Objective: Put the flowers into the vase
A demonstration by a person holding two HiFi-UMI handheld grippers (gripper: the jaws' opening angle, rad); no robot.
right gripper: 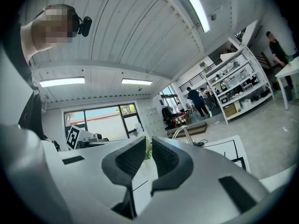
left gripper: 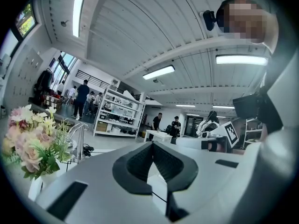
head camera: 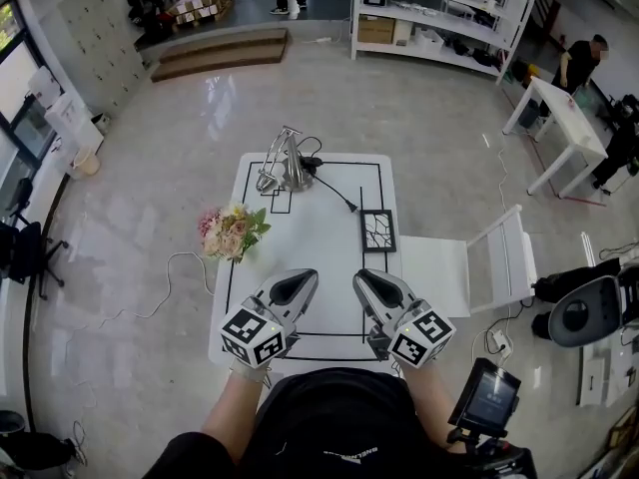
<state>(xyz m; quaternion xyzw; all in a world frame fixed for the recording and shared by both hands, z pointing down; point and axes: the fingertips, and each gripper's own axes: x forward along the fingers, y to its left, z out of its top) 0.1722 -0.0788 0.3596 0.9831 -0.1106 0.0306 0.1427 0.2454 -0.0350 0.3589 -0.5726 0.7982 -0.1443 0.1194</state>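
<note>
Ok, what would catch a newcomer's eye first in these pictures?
The pink and cream bouquet at the left edge of the white table stands out most. Next come the two grippers at the near edge: the left gripper with jaws shut, the right gripper with jaws slightly apart, both empty. A shiny metal stand sits at the far end.

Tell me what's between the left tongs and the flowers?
Nothing: the head view shows bare table from left tongs to flowers.
</note>
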